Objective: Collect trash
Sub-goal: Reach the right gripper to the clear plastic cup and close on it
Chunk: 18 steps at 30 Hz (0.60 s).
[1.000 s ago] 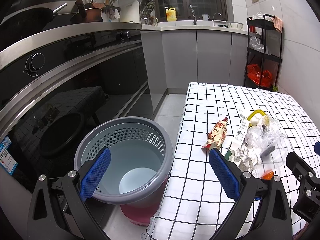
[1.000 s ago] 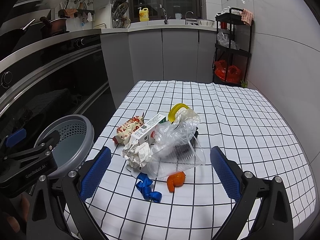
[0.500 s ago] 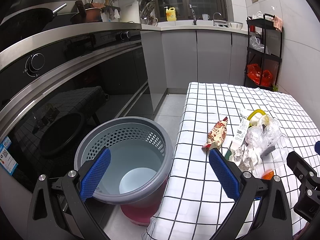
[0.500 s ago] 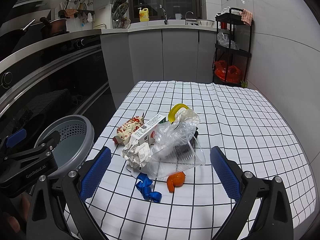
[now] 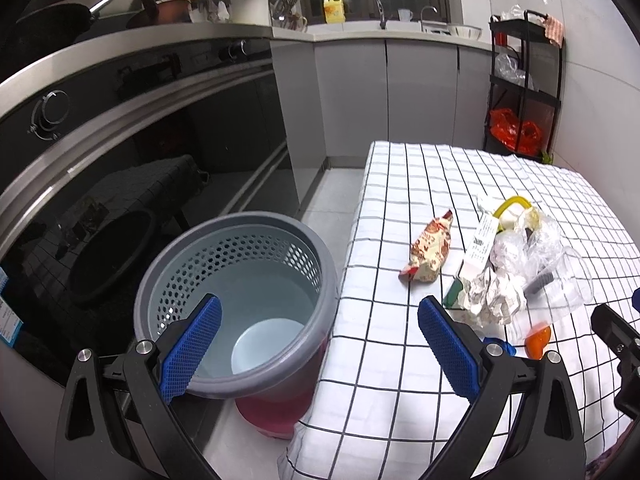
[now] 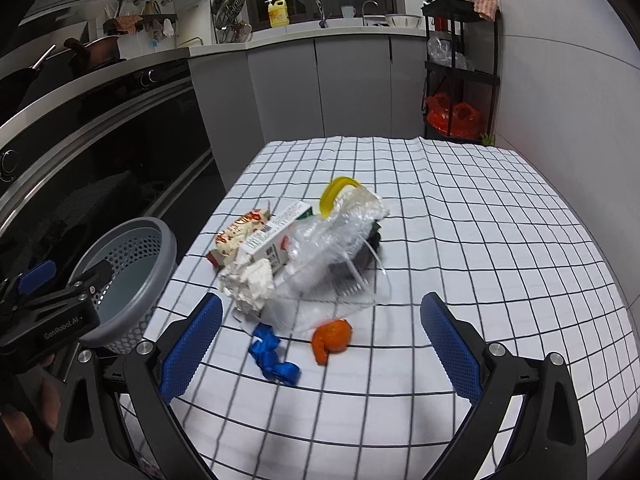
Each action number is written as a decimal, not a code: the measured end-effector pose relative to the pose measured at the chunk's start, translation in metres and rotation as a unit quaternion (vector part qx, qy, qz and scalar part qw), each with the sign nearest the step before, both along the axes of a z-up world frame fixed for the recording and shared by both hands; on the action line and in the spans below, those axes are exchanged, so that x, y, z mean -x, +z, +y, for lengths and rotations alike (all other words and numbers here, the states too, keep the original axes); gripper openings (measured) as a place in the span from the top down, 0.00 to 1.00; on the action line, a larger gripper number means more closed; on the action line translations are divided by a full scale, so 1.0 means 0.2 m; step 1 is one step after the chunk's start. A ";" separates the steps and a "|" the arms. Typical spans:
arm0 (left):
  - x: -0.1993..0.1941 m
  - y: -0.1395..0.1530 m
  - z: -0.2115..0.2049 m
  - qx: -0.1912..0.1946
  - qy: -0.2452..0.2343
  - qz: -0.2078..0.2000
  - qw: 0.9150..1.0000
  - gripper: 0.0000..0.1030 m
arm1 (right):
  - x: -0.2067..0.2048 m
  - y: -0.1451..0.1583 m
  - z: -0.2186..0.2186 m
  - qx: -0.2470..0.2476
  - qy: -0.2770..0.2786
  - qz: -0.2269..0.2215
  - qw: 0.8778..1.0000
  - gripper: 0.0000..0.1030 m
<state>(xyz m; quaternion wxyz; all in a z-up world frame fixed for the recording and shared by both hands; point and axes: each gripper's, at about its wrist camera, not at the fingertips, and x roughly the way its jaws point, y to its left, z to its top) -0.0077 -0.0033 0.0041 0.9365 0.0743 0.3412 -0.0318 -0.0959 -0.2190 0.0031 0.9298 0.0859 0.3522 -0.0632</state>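
A pile of trash lies on the checked tablecloth (image 6: 480,240): a red-patterned snack wrapper (image 6: 236,236), a white carton (image 6: 276,236), crumpled paper (image 6: 250,284), clear plastic packaging (image 6: 336,248), a yellow ring (image 6: 336,192), a blue scrap (image 6: 272,356) and an orange peel (image 6: 332,336). The grey perforated bin (image 5: 240,296) stands on the floor at the table's left edge and holds nothing I can see. My left gripper (image 5: 320,344) is open over the bin's rim and the table edge. My right gripper (image 6: 320,344) is open, just in front of the blue scrap and the peel.
Dark oven fronts and a steel counter (image 5: 120,92) run along the left. Grey cabinets (image 6: 352,88) and a sink counter stand at the back. A black shelf rack (image 6: 460,64) with an orange bag is at the back right. The wrapper (image 5: 428,252) lies nearest the bin.
The right gripper has moved forward and down toward the trash pile, which now looks closer. The left gripper has barely moved. Both stay open.
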 end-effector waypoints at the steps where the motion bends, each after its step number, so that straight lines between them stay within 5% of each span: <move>1: 0.00 -0.01 -0.01 0.000 -0.003 0.005 1.000 0.06 | 0.00 -0.01 -0.02 -0.001 -0.001 0.003 1.000 0.08; 18: -0.05 -0.13 -0.14 -0.003 -0.027 0.033 0.999 0.06 | -0.07 -0.16 -0.17 -0.027 0.024 0.045 0.998 0.08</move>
